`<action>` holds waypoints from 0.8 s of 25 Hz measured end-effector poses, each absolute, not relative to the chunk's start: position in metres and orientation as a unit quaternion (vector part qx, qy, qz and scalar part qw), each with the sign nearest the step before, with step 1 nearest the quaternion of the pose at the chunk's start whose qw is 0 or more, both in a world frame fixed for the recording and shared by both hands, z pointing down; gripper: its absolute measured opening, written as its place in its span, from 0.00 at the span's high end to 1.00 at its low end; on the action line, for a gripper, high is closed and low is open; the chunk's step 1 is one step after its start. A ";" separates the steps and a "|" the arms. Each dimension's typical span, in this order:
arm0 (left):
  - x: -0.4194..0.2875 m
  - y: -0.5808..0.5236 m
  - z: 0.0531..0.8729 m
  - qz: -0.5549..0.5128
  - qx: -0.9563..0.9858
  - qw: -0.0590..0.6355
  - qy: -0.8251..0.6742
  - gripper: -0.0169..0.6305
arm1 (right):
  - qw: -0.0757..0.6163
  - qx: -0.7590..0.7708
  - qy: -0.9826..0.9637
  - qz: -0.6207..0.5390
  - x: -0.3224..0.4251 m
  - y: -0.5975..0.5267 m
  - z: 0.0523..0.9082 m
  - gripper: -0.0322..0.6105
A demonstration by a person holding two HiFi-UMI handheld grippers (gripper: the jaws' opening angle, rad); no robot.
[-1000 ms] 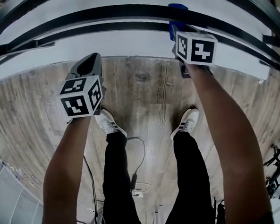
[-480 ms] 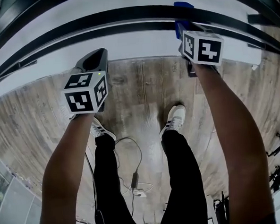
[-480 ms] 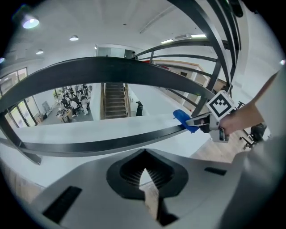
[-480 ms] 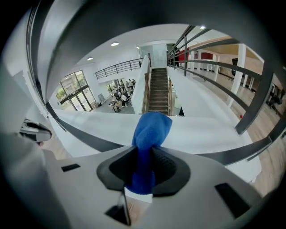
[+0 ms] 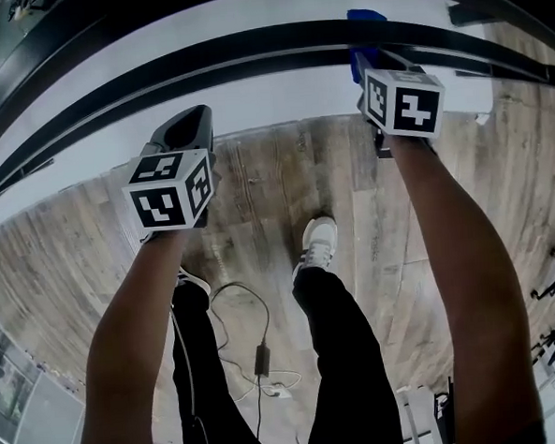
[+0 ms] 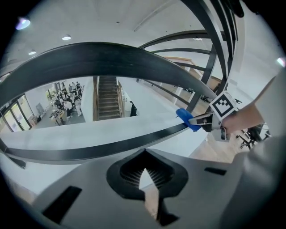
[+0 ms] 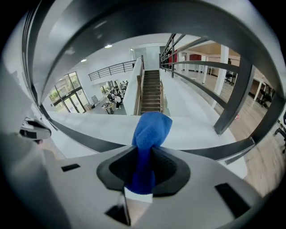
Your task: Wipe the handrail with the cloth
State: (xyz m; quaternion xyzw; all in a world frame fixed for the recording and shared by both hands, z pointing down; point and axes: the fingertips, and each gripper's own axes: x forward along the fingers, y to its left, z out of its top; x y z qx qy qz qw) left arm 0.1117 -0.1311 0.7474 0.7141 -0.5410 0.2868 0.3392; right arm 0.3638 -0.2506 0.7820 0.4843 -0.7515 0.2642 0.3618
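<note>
Blue cloth (image 5: 365, 16) clamped in right gripper (image 5: 363, 57) on black handrail (image 5: 247, 38), upper right; left gripper (image 5: 189, 123) closed, empty, centre left.

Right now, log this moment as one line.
phase: wipe | right gripper: shut on blue cloth, cloth against handrail | left gripper: shut, empty, off the rail

Pale wood-plank floor (image 5: 285, 197) of an upper gallery, with a thin black cable (image 5: 261, 360) lying on it. Beyond the floor's edge is a white-walled atrium. A straight brown staircase (image 7: 151, 96) leads to a lower hall, where tall glazed windows (image 7: 67, 91) admit daylight beside occupied desks (image 7: 111, 99). Round recessed lights (image 7: 108, 46) dot the white ceiling (image 6: 111, 18). A white square column (image 7: 223, 60) stands on the floor's right side.
</note>
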 end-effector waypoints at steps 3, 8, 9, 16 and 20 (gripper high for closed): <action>0.143 -0.147 0.747 0.283 0.720 0.334 -0.538 0.97 | 0.362 0.490 -0.748 0.262 0.401 -0.260 0.782 0.80; 0.199 -0.167 0.751 0.280 0.732 0.333 -0.524 0.97 | 0.356 0.510 -0.737 0.266 0.458 -0.275 0.781 0.80; 0.210 -0.170 0.753 0.280 0.734 0.333 -0.520 0.97 | 0.356 0.514 -0.734 0.265 0.469 -0.277 0.781 0.80; 0.281 -0.179 0.763 0.273 0.745 0.352 -0.496 0.97 | 0.342 0.557 -0.705 0.276 0.557 -0.294 0.777 0.80; 0.312 -0.183 0.762 0.275 0.760 0.346 -0.476 0.97 | 0.358 0.571 -0.688 0.269 0.604 -0.309 0.774 0.80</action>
